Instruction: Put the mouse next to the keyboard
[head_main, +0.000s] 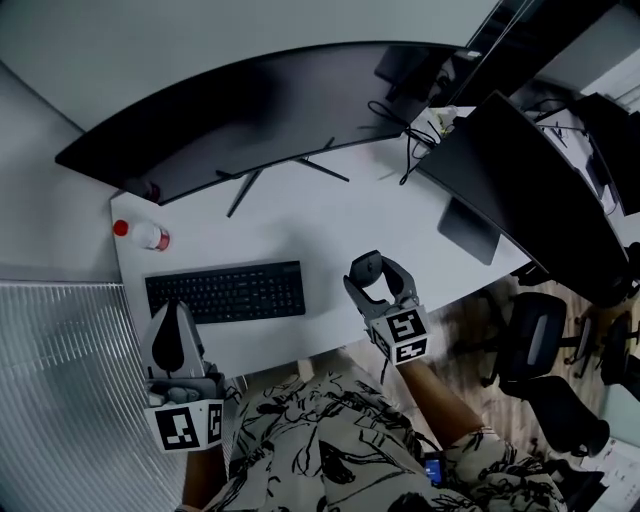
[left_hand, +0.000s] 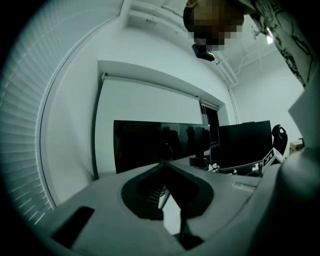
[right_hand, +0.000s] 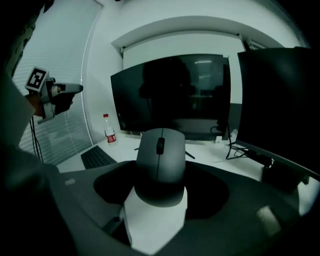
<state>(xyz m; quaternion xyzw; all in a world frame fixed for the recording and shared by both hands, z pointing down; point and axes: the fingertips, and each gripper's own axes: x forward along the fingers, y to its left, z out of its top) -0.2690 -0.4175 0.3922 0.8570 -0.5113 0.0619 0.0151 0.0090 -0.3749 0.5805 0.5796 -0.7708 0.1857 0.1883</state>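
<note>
Mouse (right_hand: 159, 165), clamped by its flanks between the widely spread jaws of the right claw (head_main: 380, 272), sits at centre frame in the head view, over bare tabletop (head_main: 330, 220) to the right of the keyboard (head_main: 226, 292) and apart from it; contact with the surface cannot be told. Left claw (head_main: 178, 318), lower left, has its jaws pressed together on nothing. Probable risks: the smooth rounded shell may slip from a shallow side grip and drop; a tilted set-down could make it rock or skid on release; released at this spot, it may lie too far from the keyboard's right end.
</note>
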